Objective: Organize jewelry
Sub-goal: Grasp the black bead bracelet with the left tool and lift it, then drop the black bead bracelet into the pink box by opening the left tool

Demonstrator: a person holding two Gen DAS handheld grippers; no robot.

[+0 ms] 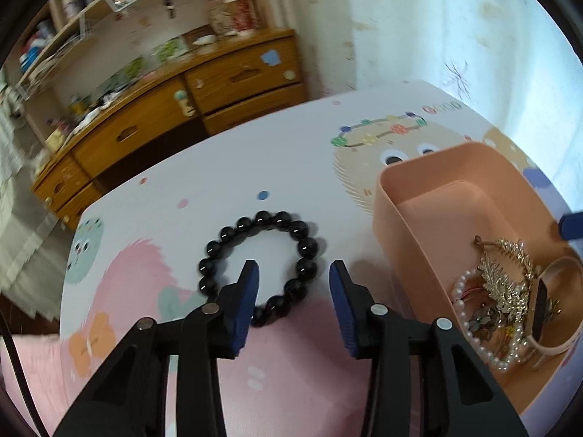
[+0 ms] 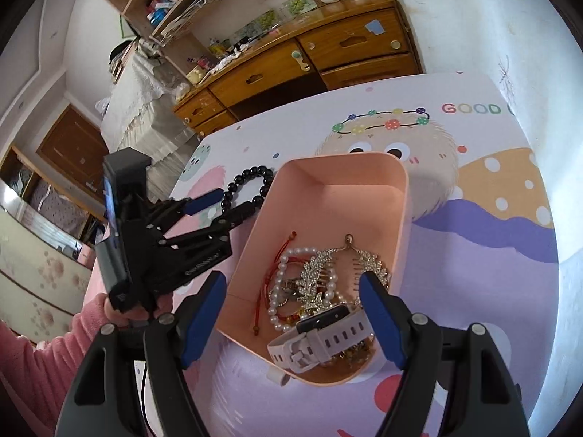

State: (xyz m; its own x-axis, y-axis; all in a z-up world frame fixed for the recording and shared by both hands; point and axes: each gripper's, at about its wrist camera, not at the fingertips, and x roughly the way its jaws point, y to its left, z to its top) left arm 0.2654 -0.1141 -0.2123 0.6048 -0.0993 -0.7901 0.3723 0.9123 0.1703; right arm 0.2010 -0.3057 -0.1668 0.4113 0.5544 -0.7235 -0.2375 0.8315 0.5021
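A black bead bracelet (image 1: 260, 266) lies flat on the cartoon-printed table (image 1: 277, 167). My left gripper (image 1: 294, 271) is open, its left finger inside the ring and its right finger outside, straddling the beads on the near right side. The bracelet (image 2: 251, 185) and left gripper (image 2: 222, 204) also show in the right wrist view. A pink box (image 1: 437, 196) to the right holds a pearl bracelet (image 2: 280, 291), gold leaf hair combs (image 2: 317, 276), a red cord (image 2: 269, 276) and a white-strapped watch (image 2: 320, 338). My right gripper (image 2: 291, 291) is open above the box's (image 2: 328, 196) near end.
A wooden dresser (image 1: 204, 91) with drawers stands behind the table, with cluttered shelves above it. A curtained window (image 1: 455, 29) is at the back right. The table's left edge drops to a bed area. A hand in a pink sleeve (image 2: 43, 346) holds the left gripper.
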